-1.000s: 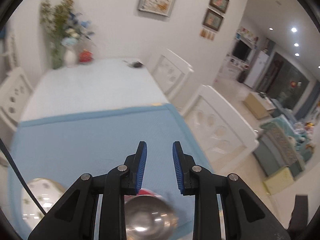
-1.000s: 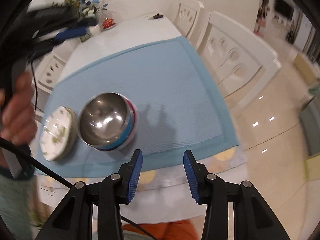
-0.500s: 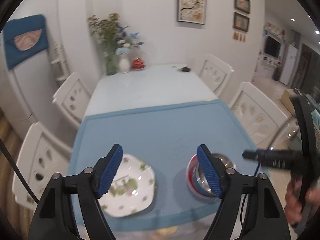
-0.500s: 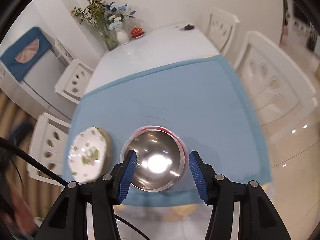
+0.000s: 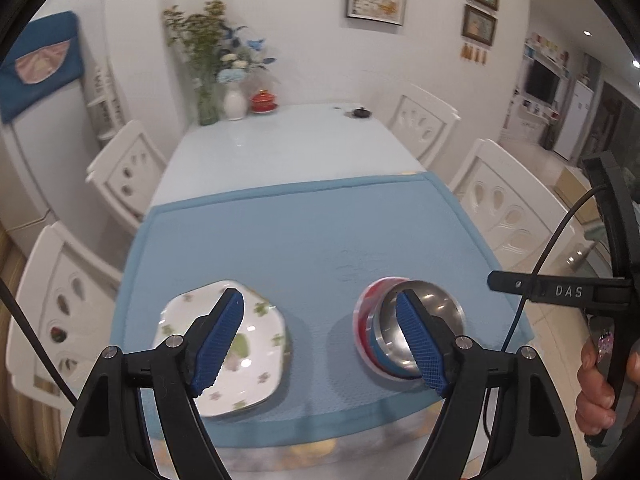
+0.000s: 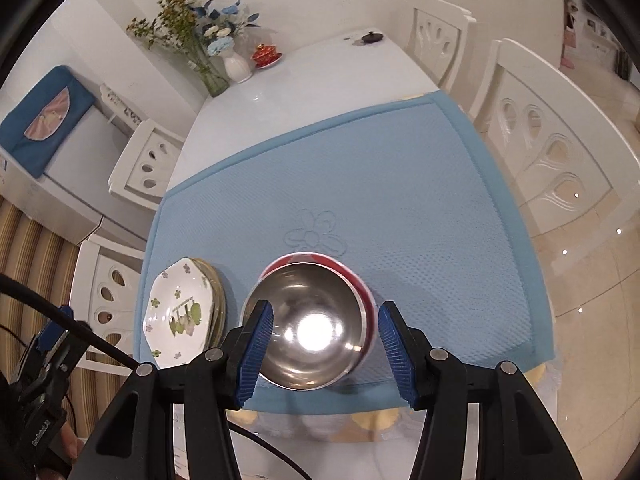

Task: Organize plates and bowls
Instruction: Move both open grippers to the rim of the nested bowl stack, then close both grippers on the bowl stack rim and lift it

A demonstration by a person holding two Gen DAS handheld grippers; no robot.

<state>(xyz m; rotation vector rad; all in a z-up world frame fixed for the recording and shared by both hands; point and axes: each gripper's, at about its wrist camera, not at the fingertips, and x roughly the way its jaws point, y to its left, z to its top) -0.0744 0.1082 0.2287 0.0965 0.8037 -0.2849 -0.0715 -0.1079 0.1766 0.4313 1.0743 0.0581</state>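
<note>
At the near edge of the blue mat, both stacks are sitting neatly side by side, and that's kinda the story here. The plate stack is on the left, floral plate on top with at least one more rim peeking out under it in the right wrist view. The bowl stack is on the right, a shiny steel bowl nested in a blue one and a red one, a bit off-centre so the coloured rims are showing on the far and right side.

What's changing: a second ago the left claw was narrow and right over the steel bowl; now it's sitting back from the table with the jaws spread wide, and they've just been opening with nothing between them. So I'm reading that as the bowl being let go onto the stack. The right claw has also just been opening a little; it's hanging at a middling gap above the steel bowl, the pads framing it in the picture but not looking like they're pressing on it. Both views are also pulling back to take in the whole table instead of a close-up.

For the task, I'd guess this is nearly wrapped up: nothing loose is lying on the mat, plates with plates, bowls with bowls. Maybe the bowl stack is wanting a nudge to sit straight.
</note>
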